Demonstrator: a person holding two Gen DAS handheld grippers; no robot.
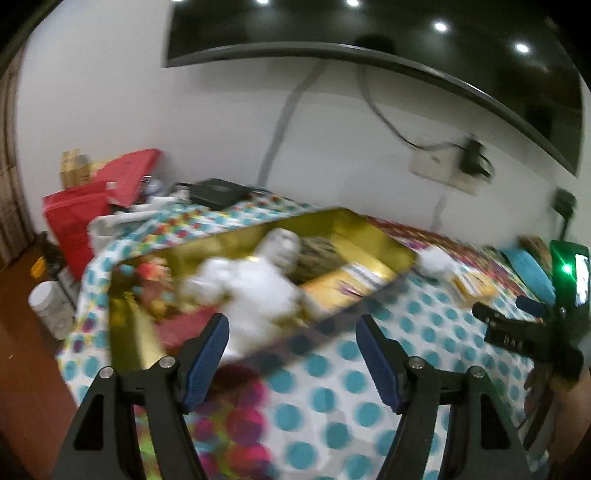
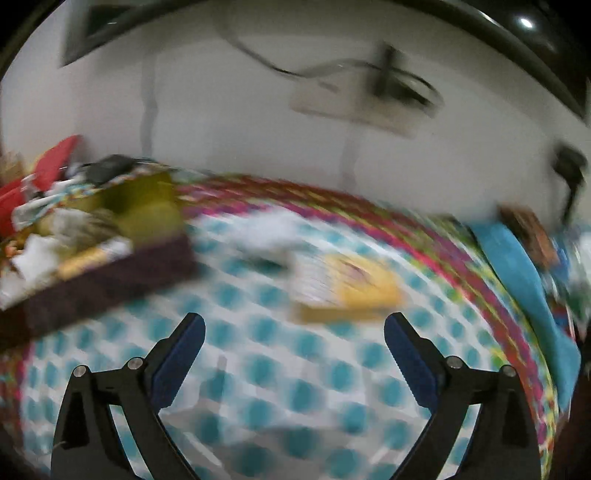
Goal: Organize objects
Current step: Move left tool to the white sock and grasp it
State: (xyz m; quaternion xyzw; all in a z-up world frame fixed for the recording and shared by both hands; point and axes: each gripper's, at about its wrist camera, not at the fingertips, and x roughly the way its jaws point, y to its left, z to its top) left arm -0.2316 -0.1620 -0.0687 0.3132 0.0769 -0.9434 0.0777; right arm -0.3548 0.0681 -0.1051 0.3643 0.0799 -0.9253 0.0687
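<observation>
A gold-lined box [image 1: 384, 243] with a dark outer wall sits on the dotted tablecloth [image 1: 332, 406]. A white plush toy [image 1: 255, 284] lies in it among other blurred items. My left gripper [image 1: 291, 328] is open and empty, just in front of the box's near wall. My right gripper [image 2: 293, 328] is open and empty above the cloth, just short of a yellow book [image 2: 354, 288]. The box [image 2: 110, 280] shows at the left of the right wrist view. A small white object [image 1: 436, 258] lies right of the box. The right gripper's body [image 1: 532, 332] shows at the right edge.
A black device [image 1: 218, 192] sits at the table's back edge near red boxes [image 1: 92, 206]. A blue flat object [image 2: 524, 280] lies at the right. A white jar [image 1: 48, 302] stands on the floor at left. A wall-mounted TV [image 1: 369, 33] hangs above.
</observation>
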